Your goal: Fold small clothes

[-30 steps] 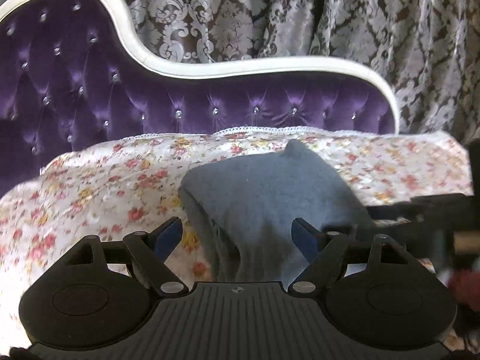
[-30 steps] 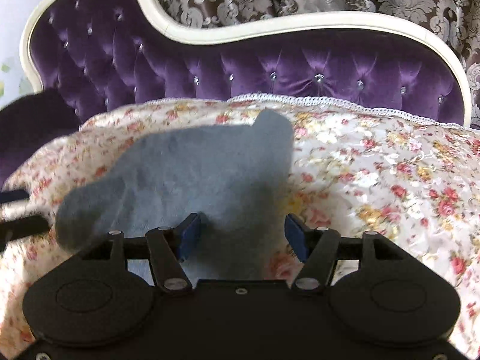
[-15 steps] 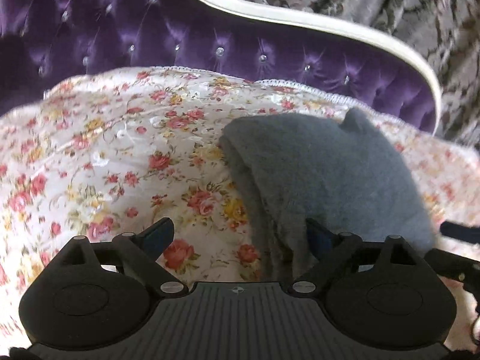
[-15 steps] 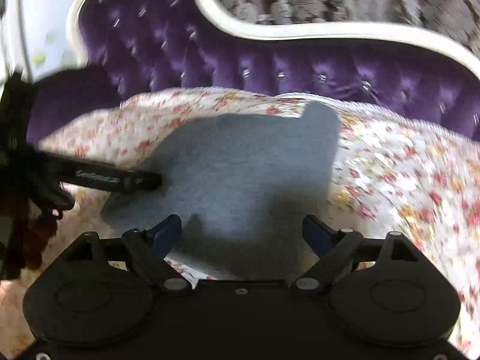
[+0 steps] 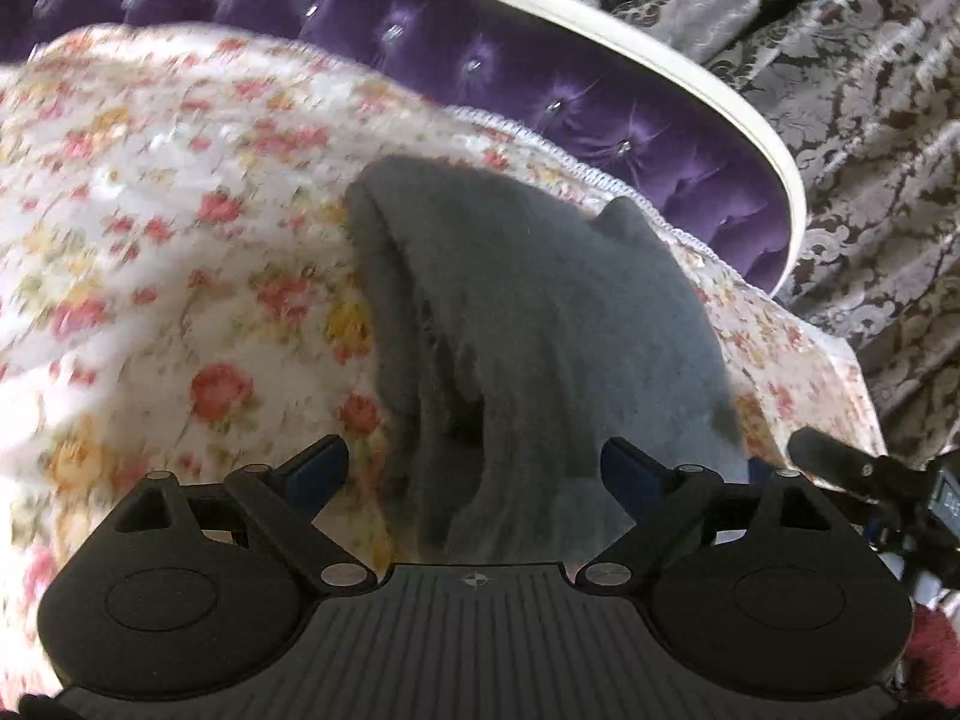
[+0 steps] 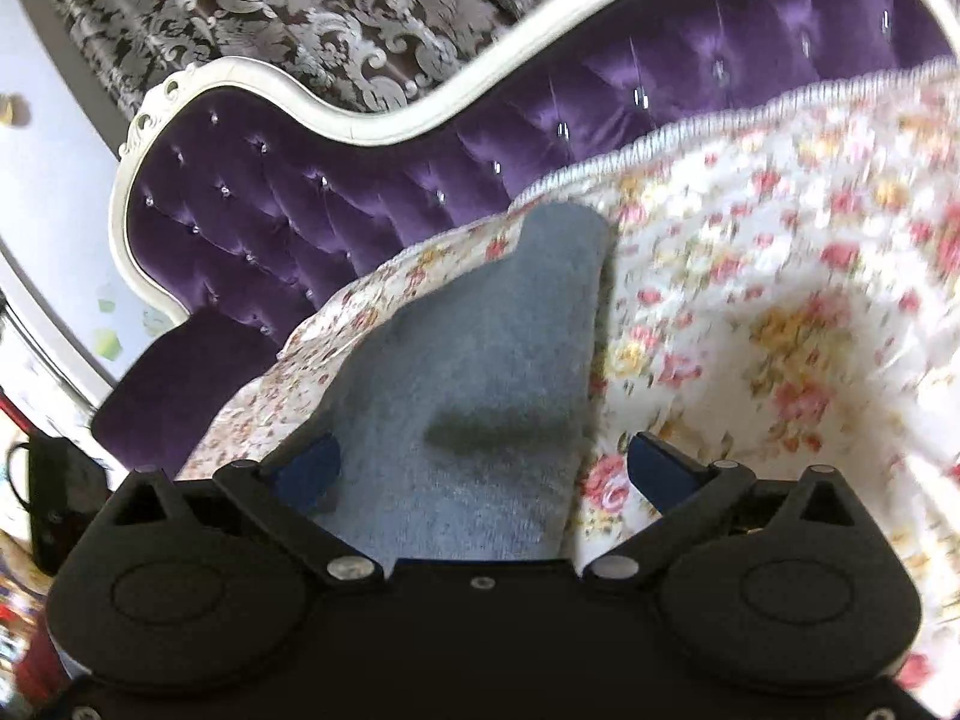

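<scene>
Hovering over the sofa now, both grippers have let go and the grey cloth [image 5: 540, 324] lies on the flowered cover [image 5: 180, 240], doubled over on itself, with its layered edge showing on the left in the left wrist view and one small corner poking up toward the purple backrest [image 5: 630, 120]. The left gripper [image 5: 474, 468] has its fingers [image 5: 318, 468] spread wide, having just been opening; the near end of the cloth runs up between them, but the pads don't press on it. The right gripper [image 6: 483, 465] is wider still, its fingers [image 6: 660, 468] having just been opening too, and it looks down on the cloth [image 6: 480, 348] from the other side, with the cloth's right edge and a strip of cover [image 6: 780, 300] between the open fingers and nothing gripped. A dark bar of shadow crosses the cloth in that view. At the right edge of the left view a black finger of the other gripper [image 5: 840, 468] pokes in, close to the cloth's near corner. So to my eye one fold is down and released, and we're between folds. Next up, I'd say, the fingers need to find an edge or corner again, close on both layers together and carry them across for a second fold, or press the bundle flat. That fuzzy fabric looks soft and thick, so the layers may slide or spring open.
</scene>
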Motion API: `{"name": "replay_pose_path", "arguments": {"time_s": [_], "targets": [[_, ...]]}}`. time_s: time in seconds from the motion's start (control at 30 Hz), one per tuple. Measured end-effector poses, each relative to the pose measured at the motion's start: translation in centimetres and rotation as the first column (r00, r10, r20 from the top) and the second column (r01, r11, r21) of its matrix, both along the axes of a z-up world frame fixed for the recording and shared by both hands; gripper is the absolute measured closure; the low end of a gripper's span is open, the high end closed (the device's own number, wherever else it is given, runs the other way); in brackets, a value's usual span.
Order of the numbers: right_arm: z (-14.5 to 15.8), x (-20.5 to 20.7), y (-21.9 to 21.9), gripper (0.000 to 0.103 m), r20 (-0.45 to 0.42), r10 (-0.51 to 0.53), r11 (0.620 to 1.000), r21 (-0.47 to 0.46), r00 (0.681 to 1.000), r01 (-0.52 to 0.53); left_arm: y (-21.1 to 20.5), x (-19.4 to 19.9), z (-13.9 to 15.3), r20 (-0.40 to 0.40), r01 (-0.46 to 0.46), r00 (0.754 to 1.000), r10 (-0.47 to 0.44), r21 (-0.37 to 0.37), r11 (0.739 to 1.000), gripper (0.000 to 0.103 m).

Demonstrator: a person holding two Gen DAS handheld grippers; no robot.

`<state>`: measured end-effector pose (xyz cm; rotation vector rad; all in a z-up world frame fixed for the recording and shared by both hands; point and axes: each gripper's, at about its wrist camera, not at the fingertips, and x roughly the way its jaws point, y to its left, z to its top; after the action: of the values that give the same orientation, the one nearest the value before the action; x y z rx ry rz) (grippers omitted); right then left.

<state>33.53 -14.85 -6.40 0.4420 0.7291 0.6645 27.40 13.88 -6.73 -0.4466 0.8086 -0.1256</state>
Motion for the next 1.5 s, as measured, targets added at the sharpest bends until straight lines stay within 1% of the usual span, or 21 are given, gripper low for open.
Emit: {"name": "replay_pose_path", "arguments": {"time_s": [0.17,0.3,0.37,0.43,0.47,0.5,0.53,0.57,0.6,0.63,0.67,0.7,0.83,0.93,1.1,1.23,1.3,1.37,1.43,1.47,1.5], "targets": [[-2.3,1.3,0.1,0.000,-0.069,0.033,0.998,0.046,0.997,-0.030,-0.3,1.8,-0.2,0.021,0.041,0.999,-0.041,-0.018,0.999,0.011],[-3.0,2.1,0.2,0.000,-0.066,0.064,0.991,0.118,0.996,-0.056,-0.7,3.4,-0.4,0.032,0.058,0.998,-0.057,-0.029,0.998,0.011],[-3.2,2.8,0.5,0.000,-0.068,0.085,0.984,0.160,0.994,-0.073,-0.7,3.9,-0.5,0.037,0.061,0.998,-0.059,-0.053,0.997,0.011],[-3.3,3.4,1.1,0.000,-0.062,0.109,0.980,0.173,0.992,-0.097,-0.5,4.3,-0.6,0.032,0.058,0.998,-0.055,-0.086,0.995,0.013],[-3.3,3.6,1.4,0.000,-0.060,0.119,0.980,0.169,0.991,-0.108,-0.2,4.5,-0.5,0.027,0.051,0.998,-0.048,-0.107,0.993,0.026],[-3.3,3.8,1.7,0.000,-0.059,0.127,0.980,0.163,0.990,-0.116,0.2,4.5,-0.6,0.018,0.044,0.999,-0.042,-0.134,0.990,0.051],[-3.3,3.9,1.8,0.000,-0.060,0.138,0.979,0.161,0.989,-0.127,0.6,4.6,-0.8,-0.001,0.037,0.999,-0.038,-0.174,0.984,0.061],[-3.2,3.9,1.9,0.000,-0.062,0.147,0.977,0.163,0.987,-0.135,1.1,4.8,-1.2,-0.023,0.035,0.999,-0.042,-0.235,0.971,0.068],[-3.2,3.8,1.7,0.007,-0.066,0.157,0.975,0.169,0.985,-0.144,1.4,4.8,-1.5,-0.038,0.029,0.998,-0.041,-0.275,0.961,0.070],[-3.2,3.7,1.5,0.022,-0.076,0.158,0.975,0.171,0.984,-0.144,1.4,4.6,-1.5,-0.044,0.030,0.998,-0.044,-0.284,0.958,0.071],[-3.3,3.7,1.4,0.053,-0.096,0.153,0.978,0.160,0.984,-0.136,1.3,4.4,-1.3,-0.044,0.040,0.998,-0.054,-0.279,0.959,0.071],[-3.3,3.5,1.2,0.058,-0.118,0.136,0.984,0.128,0.984,-0.120,1.0,4.0,-1.1,-0.046,0.049,0.997,-0.064,-0.275,0.960,0.072],[-2.3,1.6,0.6,0.058,-0.128,0.108,0.991,0.095,0.986,-0.096,-0.2,1.5,0.1,-0.058,0.095,0.992,-0.116,-0.287,0.953,0.072],[-0.9,-1.3,-0.6,0.058,-0.142,0.088,0.993,0.085,0.986,-0.076,-1.4,-1.6,0.9,-0.062,0.136,0.985,-0.161,-0.294,0.946,0.072],[0.9,-8.2,-2.8,0.058,-0.153,0.077,0.997,0.042,0.985,-0.072,-4.1,-7.9,1.4,-0.056,0.215,0.969,-0.241,-0.287,0.933,0.072],[1.0,-14.3,-4.5,0.057,-0.188,0.063,0.998,0.025,0.980,-0.059,-5.6,-13.1,1.4,-0.046,0.253,0.960,-0.275,-0.273,0.928,0.072],[0.7,-17.3,-5.2,0.056,-0.197,0.060,0.998,0.006,0.978,-0.060,-5.8,-15.2,0.9,-0.042,0.249,0.962,-0.269,-0.269,0.931,0.072],[0.3,-19.4,-5.4,0.053,-0.210,0.054,0.998,-0.012,0.976,-0.058,-5.6,-16.6,0.4,-0.040,0.222,0.970,-0.241,-0.265,0.938,0.070],[-0.2,-21.1,-5.4,0.048,-0.215,0.037,0.998,-0.040,0.976,-0.047,-5.3,-17.7,0.1,-0.020,0.187,0.980,-0.196,-0.211,0.959,0.066],[-0.3,-21.9,-5.3,0.046,-0.204,0.022,0.997,-0.063,0.979,-0.036,-5.0,-18.2,-0.1,-0.014,0.165,0.985,-0.170,-0.179,0.970,0.063],[-0.5,-22.7,-5.3,0.044,-0.180,0.004,0.995,-0.094,0.984,-0.021,-4.7,-18.4,-0.2,-0.013,0.141,0.989,-0.145,-0.162,0.977,0.060]]}}
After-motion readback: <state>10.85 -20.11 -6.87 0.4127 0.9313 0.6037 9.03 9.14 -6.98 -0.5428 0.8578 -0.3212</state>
